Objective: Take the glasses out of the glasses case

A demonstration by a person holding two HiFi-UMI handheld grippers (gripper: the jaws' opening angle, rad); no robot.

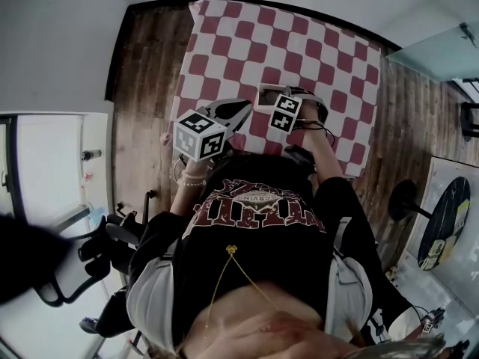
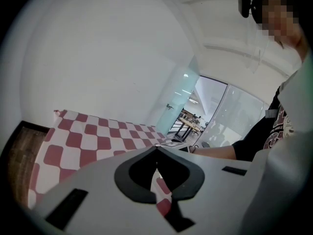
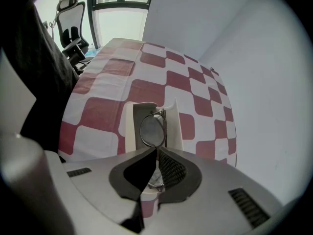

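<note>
An open white glasses case [image 3: 128, 130] lies on the red-and-white checked cloth [image 3: 146, 89] near the table's front edge; in the head view the case [image 1: 263, 96] is just beyond my right marker cube. Thin metal-framed glasses [image 3: 151, 131] stand on edge over the case, one lens ahead of the jaws and one behind. My right gripper [image 3: 156, 151] is shut on the glasses at the middle of the frame. My left gripper [image 2: 156, 150] hovers to the left of the case [image 2: 171, 143], shut with nothing in it; in the head view its jaws [image 1: 241, 111] point toward the case.
The table [image 1: 224, 28] stands against a white wall, with wood floor [image 1: 150, 58] on both sides. A black office chair [image 1: 112, 245] is at my left, and a round-based stand [image 1: 408, 200] at my right. The person's forearm [image 2: 220, 152] reaches in from the right.
</note>
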